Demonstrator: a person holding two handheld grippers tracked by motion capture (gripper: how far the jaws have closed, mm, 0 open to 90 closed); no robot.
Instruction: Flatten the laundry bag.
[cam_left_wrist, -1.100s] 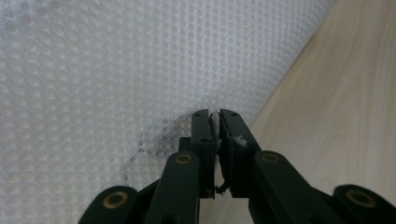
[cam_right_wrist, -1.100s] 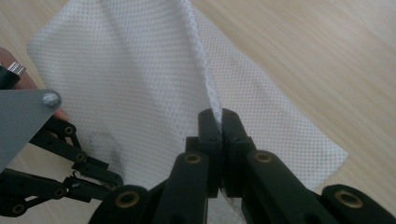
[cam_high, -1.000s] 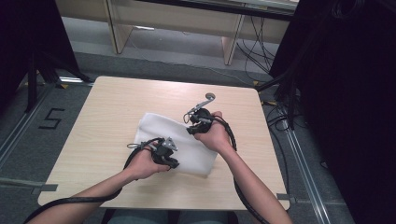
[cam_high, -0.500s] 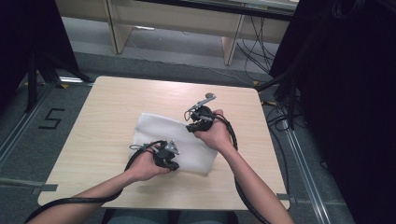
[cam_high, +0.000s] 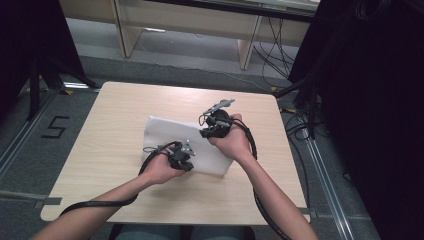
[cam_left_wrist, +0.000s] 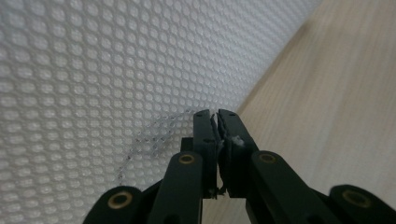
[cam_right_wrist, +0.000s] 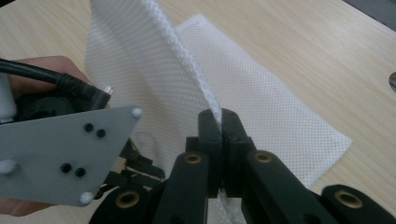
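Your left gripper (cam_left_wrist: 215, 115) is pinched shut on the near edge of the white mesh cloth (cam_high: 170, 131), which spreads flat ahead of it. Your right gripper (cam_right_wrist: 220, 114) clamps a raised fold (mid-fold, I judge); next, carry it across, keeping both grips tight.

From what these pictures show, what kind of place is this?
Probably a recording studio or lab, not a home: one bare wooden table, black curtains on both sides, cables on the grey floor, and a taped number 5.
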